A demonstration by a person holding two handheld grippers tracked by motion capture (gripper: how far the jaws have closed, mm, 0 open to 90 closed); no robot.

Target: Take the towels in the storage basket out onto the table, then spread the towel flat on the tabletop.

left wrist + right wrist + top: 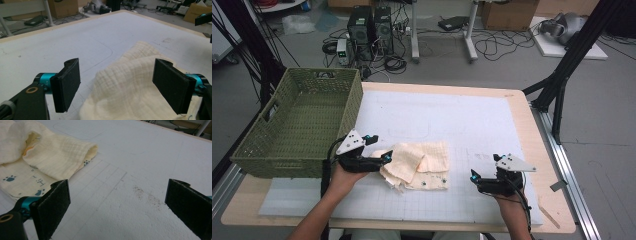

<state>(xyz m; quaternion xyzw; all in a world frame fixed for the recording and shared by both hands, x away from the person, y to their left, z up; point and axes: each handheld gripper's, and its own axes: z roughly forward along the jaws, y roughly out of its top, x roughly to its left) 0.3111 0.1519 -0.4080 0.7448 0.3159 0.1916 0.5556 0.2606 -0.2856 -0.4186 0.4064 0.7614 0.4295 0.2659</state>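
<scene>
Left gripper [116, 85]: jaws wide apart over the folded cream muslin cloth [419, 164], pads clear of it. Right gripper [117, 210]: jaws wide apart, nothing held, above the white mat [452, 115] beside the cloth.

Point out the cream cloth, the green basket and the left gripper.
cream cloth [424, 162]: high view, on its folded top layer.
green basket [354, 102]: high view, on its right wall.
left gripper [388, 158]: high view, midway between its fingertips, at the cloth's left edge.
</scene>
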